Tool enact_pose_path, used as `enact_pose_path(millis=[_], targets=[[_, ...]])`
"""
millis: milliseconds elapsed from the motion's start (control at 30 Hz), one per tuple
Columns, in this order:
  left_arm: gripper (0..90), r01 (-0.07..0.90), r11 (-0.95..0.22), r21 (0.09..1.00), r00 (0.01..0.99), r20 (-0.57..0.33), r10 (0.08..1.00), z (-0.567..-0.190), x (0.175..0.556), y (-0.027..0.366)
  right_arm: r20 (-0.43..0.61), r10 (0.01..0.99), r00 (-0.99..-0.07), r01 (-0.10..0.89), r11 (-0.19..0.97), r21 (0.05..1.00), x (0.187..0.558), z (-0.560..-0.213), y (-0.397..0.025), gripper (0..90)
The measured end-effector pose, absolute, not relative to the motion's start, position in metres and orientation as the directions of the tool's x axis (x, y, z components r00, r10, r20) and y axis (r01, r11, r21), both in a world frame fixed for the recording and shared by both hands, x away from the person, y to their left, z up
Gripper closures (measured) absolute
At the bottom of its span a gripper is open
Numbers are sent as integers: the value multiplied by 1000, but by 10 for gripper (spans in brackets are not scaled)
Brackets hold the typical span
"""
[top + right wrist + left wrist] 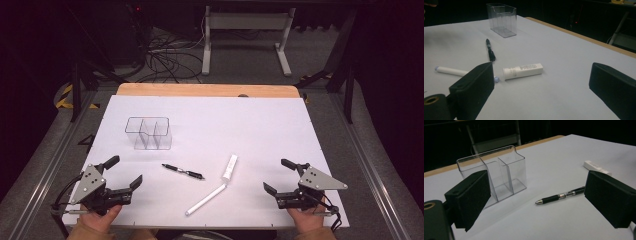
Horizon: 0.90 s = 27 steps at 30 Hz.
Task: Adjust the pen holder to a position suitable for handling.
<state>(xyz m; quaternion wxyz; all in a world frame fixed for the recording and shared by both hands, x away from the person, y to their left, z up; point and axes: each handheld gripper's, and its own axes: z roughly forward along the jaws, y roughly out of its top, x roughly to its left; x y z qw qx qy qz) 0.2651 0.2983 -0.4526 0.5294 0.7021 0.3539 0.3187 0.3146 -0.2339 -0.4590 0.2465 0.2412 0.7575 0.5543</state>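
A clear plastic organizer (pixel 148 132) with several compartments stands upright at the table's left middle. In front of it lie a black pen (pixel 183 172), a short white tube (pixel 230 167) and a long white marker (pixel 206 199). My left gripper (pixel 125 171) rests at the near left, open and empty, left of the pen. My right gripper (pixel 277 175) sits open and empty at the near right, right of the tube. The left gripper (pixel 536 182) faces the organizer (pixel 496 172) and pen (pixel 561 195). The right gripper (pixel 541 82) faces the tube (pixel 522 70), marker (pixel 451 70), pen (pixel 490 51) and organizer (pixel 502 18).
A white sheet (pixel 240 120) covers the table, with a wooden edge (pixel 207 90) showing at the far side. Beyond it on the floor are tangled cables (pixel 165 60) and a white desk frame (pixel 245 35). Metal rails run along both sides.
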Motion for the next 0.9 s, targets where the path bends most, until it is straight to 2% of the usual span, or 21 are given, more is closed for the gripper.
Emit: enact_pose_path(millis=[233, 433, 500, 733, 900], targets=[[83, 149, -206, 967, 556, 91, 827, -449, 265, 296, -109, 629, -770, 92, 278, 956, 315, -461, -234, 85], [87, 156, -184, 970, 561, 66, 825, -449, 264, 297, -114, 625, -772, 88, 283, 955, 315, -461, -232, 100], [65, 164, -198, 966, 553, 76, 830, -447, 265, 296, -116, 617, -778, 86, 288, 954, 315, -462, -232, 101], [81, 172, -222, 960, 557, 91, 826, -444, 268, 289, -80, 591, -802, 113, 282, 953, 318, -462, -236, 113], [68, 183, -179, 967, 569, 44, 821, -441, 270, 291, -87, 601, -795, 111, 284, 952, 316, -462, -238, 112]])
